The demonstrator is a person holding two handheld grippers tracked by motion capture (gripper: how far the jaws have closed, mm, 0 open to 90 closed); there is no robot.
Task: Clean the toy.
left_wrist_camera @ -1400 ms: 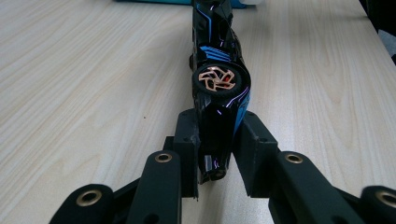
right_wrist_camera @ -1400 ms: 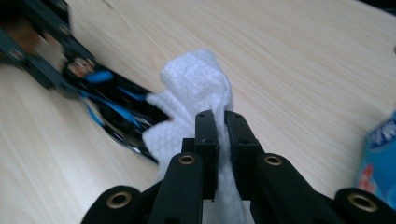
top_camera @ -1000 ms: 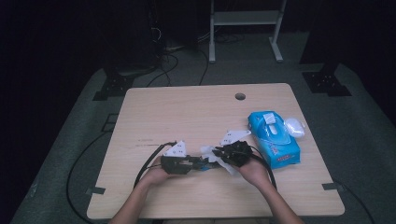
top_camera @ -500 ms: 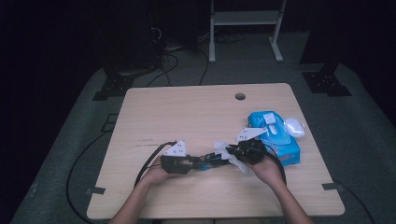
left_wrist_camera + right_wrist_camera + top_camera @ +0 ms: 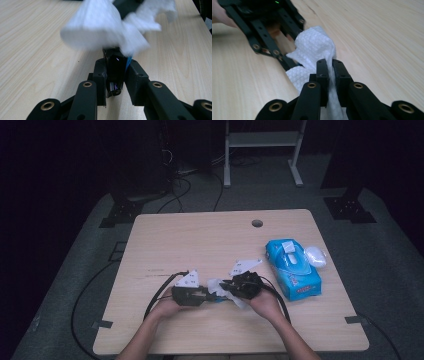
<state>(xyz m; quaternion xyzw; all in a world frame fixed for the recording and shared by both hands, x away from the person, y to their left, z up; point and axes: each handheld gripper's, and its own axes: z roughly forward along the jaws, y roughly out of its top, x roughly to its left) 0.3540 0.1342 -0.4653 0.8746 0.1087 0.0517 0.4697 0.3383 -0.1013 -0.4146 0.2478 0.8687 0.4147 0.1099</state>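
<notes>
White wipe (image 5: 218, 287) crumpled, draped over small dark object (image 5: 115, 72).

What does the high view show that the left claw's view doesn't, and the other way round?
From above: the blue wipe pack and a round hole in the tabletop. From the left claw camera: a small dark object clamped between its jaws, seen close up. Both: the white wipe and the wooden table.

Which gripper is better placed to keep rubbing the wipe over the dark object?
Right. The right gripper is shut on the white wipe; the left gripper is shut on the dark object.
</notes>
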